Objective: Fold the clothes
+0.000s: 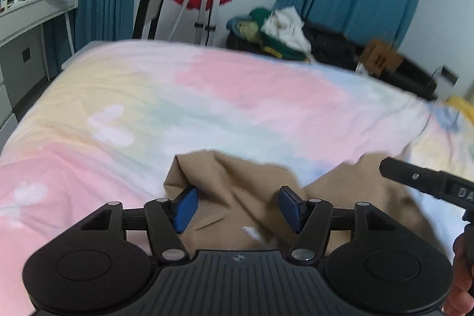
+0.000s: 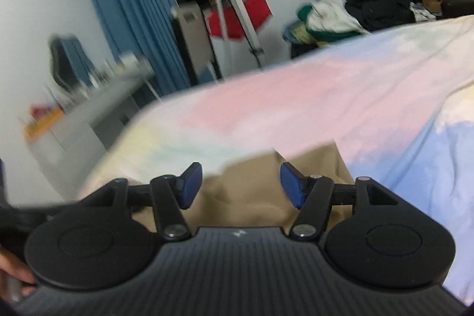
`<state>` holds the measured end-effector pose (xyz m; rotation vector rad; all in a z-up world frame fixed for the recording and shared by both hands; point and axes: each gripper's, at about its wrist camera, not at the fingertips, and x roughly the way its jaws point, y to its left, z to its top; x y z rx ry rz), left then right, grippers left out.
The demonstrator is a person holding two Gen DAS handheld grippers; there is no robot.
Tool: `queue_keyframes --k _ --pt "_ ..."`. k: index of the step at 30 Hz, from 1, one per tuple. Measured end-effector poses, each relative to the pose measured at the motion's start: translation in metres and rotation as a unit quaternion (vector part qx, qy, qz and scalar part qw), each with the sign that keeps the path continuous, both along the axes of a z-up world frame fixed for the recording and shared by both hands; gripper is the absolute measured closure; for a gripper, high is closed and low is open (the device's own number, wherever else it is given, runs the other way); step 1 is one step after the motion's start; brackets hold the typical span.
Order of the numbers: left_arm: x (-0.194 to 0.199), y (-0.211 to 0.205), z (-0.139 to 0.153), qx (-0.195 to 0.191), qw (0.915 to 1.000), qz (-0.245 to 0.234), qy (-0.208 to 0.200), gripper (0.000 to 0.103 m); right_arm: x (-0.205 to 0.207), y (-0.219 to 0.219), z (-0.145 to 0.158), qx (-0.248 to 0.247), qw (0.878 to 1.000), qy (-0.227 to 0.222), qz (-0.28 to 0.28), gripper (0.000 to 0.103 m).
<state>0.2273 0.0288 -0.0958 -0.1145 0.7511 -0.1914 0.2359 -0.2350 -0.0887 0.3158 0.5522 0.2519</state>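
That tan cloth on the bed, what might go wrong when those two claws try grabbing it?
The tan garment lies crumpled, so the open left gripper may pinch several layers at once. The open right gripper is near its edge and could catch the pastel bedsheet too. Both views are blurred, so aim may be off.

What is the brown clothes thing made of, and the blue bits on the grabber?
The tan garment looks like soft matte woven cloth, maybe cotton: it creases and drapes. The blue pads on the left gripper look like smooth rubber or plastic, but blur leaves that uncertain.
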Motion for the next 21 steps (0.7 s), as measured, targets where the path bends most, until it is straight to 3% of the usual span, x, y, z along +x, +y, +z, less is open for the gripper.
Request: queue_keyframes --k 2,7,11,18,21 --pt "0.008 -0.003 -0.013 0.011 0.9999 -0.002 0.011 0.040 0.012 0.004 -0.015 -0.020 0.999 0.030 -0.004 0.042" --pt "0.005 -0.008 -0.018 0.025 0.9997 -0.001 0.008 0.040 0.016 0.004 -0.032 -0.032 0.999 0.042 -0.008 0.042" --pt "-0.002 -0.012 -0.018 0.034 0.9994 0.000 0.000 0.040 0.005 0.007 -0.023 -0.036 0.999 0.033 -0.003 0.042" --pt "-0.058 -0.023 0.007 0.055 0.9981 -0.007 -0.027 0.038 -0.038 0.007 0.006 -0.050 0.999 0.002 -0.003 0.042" --pt "-0.073 -0.026 0.010 0.061 0.9978 -0.008 -0.025 0.038 -0.055 0.006 0.007 -0.054 0.998 0.008 -0.006 0.042"
